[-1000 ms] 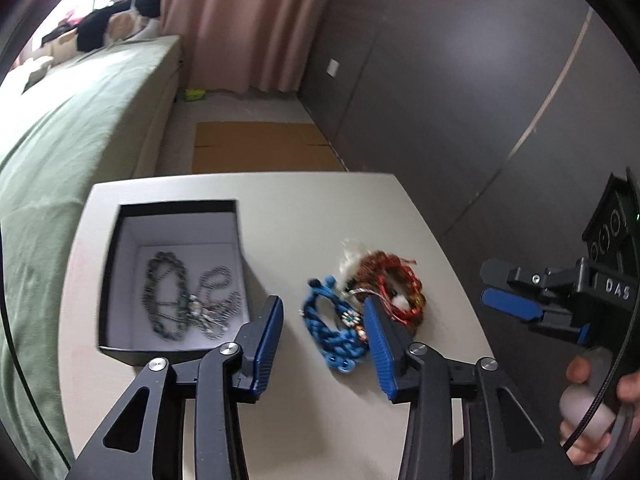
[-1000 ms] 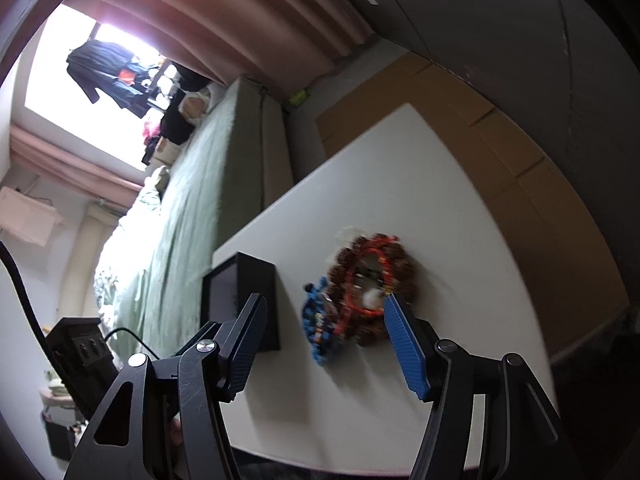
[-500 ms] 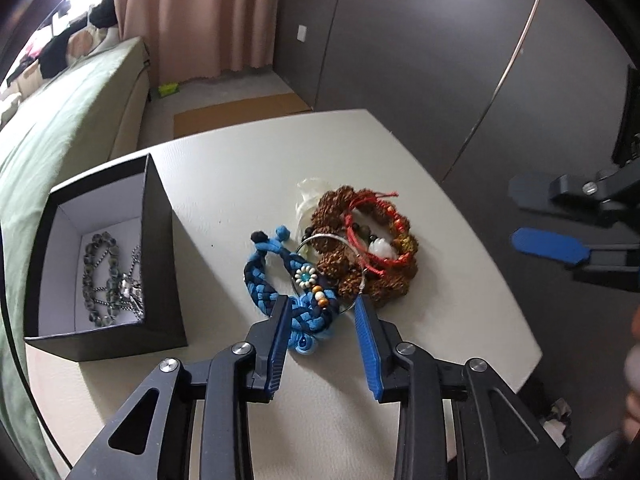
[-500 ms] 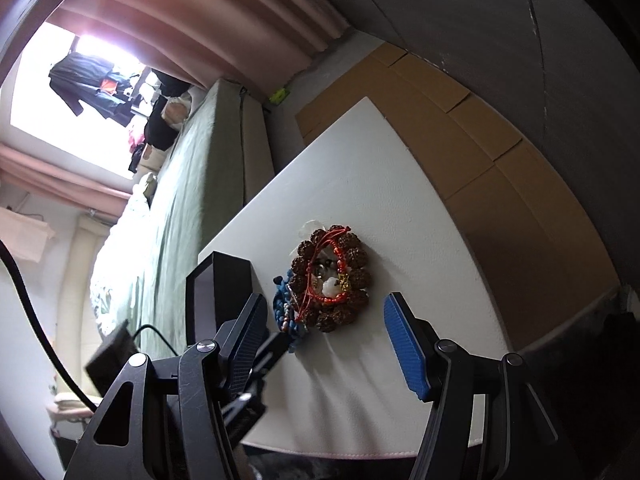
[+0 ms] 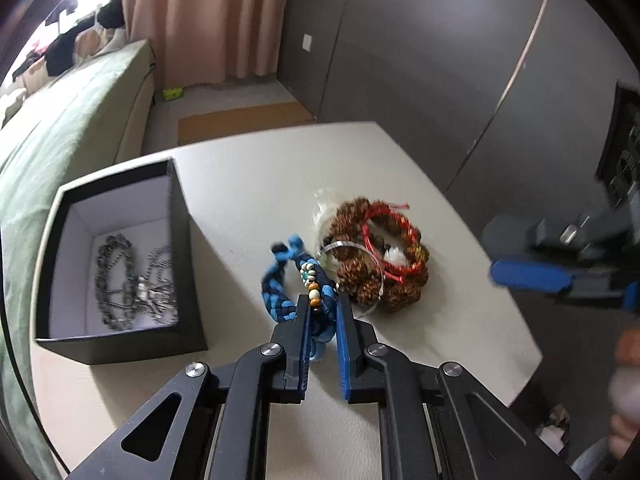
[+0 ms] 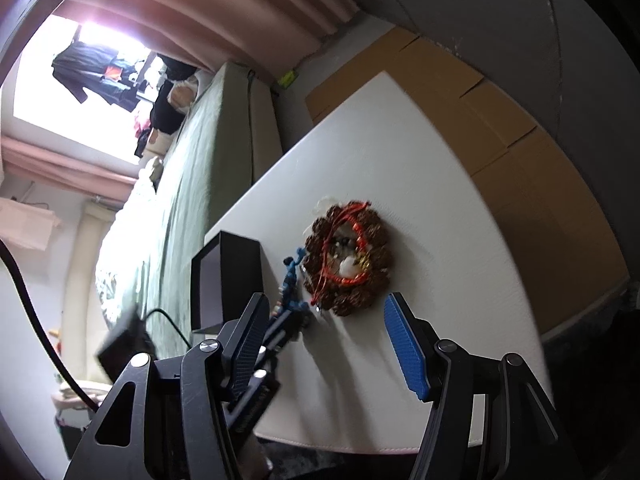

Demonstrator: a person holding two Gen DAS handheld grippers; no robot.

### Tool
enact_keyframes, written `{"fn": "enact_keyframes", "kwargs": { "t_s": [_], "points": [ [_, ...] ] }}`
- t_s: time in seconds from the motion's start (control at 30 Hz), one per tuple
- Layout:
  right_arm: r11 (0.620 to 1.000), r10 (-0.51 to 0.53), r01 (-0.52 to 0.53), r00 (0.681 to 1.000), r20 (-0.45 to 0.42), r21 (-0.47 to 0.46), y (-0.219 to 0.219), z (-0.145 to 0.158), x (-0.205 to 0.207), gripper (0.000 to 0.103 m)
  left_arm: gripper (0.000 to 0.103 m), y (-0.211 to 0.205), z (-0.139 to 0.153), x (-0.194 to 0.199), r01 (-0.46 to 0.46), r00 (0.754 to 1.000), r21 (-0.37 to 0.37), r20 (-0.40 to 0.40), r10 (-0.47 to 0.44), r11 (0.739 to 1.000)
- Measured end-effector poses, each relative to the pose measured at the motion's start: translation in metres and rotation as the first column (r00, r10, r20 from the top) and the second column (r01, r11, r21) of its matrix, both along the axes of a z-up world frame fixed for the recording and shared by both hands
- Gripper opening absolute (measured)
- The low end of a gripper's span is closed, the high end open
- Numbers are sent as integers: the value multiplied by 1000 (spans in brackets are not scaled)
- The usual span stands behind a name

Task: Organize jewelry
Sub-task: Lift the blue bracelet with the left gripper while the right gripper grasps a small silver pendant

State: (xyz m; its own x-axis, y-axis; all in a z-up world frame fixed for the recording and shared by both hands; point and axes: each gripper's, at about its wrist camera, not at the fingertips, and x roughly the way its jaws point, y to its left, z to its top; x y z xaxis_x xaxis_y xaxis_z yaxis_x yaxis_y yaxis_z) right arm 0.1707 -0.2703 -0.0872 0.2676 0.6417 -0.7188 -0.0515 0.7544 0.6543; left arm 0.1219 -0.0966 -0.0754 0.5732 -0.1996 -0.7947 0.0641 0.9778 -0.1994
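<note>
On the white table (image 5: pixel 260 168) lies a blue braided bracelet (image 5: pixel 276 280) with a small bead flower. My left gripper (image 5: pixel 323 300) is closing, and its blue pads press this bracelet's near end from both sides. To the right lies a pile: a brown bead bracelet (image 5: pixel 360 280), a red cord bracelet (image 5: pixel 400 236) and a thin silver bangle (image 5: pixel 376 264). The black box (image 5: pixel 120 340) at the left holds silver chains (image 5: pixel 132 280). My right gripper (image 6: pixel 325 304) hangs open above the table's near edge with nothing between its fingers. The brown bead bracelet (image 6: pixel 376 264) lies ahead of it.
A green-covered bed (image 5: pixel 60 120) runs along the table's left side. Flattened cardboard (image 6: pixel 520 140) lies on the floor beyond the table. Dark wall panels (image 5: pixel 440 60) stand at the right. A person's hand (image 5: pixel 624 392) shows at the lower right edge.
My left gripper came down and forward onto the blue bracelet, and its jaws narrowed from wide apart to gripping it. The right gripper stayed open and almost still.
</note>
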Motion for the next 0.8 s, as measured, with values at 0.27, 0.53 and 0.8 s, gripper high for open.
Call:
{"fn": "enact_keyframes", "kwargs": {
  "t_s": [0.27,0.53,0.8],
  "points": [
    [998,67,-66,997,-26,10,26,-7,-6,50,12,35,34,-12,-75,995,-88,65,81,993],
    [994,103,-105,992,-74,-28,50,-26,-7,39,12,61,54,-26,-122,986,-138,100,136,983],
    [997,60,-65,991,-117,-41,63,-49,-2,27,12,80,67,-36,-153,977,-170,123,175,974]
  ]
}}
